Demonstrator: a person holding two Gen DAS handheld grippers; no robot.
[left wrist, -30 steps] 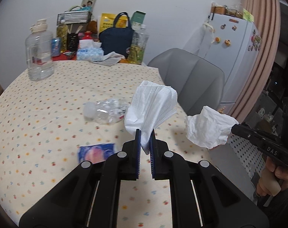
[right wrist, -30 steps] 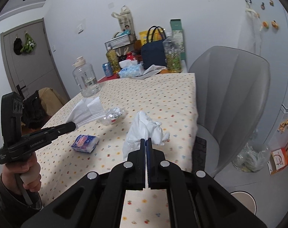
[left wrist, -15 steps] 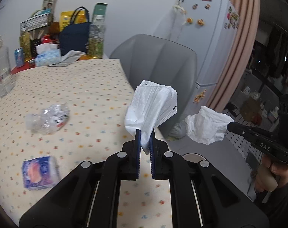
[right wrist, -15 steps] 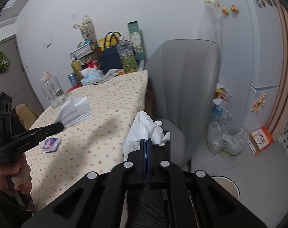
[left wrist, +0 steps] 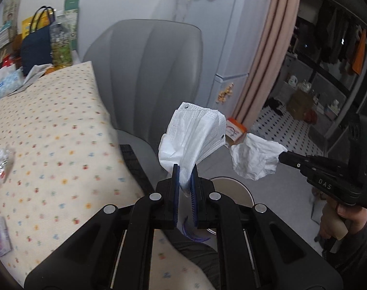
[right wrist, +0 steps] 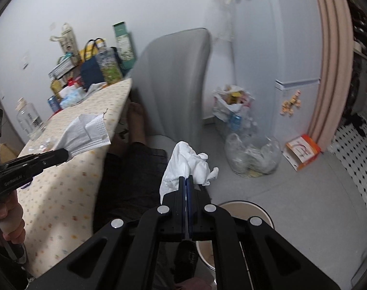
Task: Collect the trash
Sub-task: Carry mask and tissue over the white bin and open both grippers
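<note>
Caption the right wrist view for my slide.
Right gripper carries a crumpled tissue toward the round bin on the floor.

— Where can we pass?
— Open floor lies ahead, around the round bin below us.
— What blocks us?
— The table and grey chair crowd our left.

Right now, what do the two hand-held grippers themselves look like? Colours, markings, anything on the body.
Both match: matte black bodies with angular linkage arms, silver round pivot pins and blue ribbed finger pads. The left hand-held gripper shows white "GeoRobot.AI" lettering from the other view. The right hand-held gripper carries white "DAS" lettering and a small green LED. Each has a pale grip held in a bare hand; dark sleeves.
</note>
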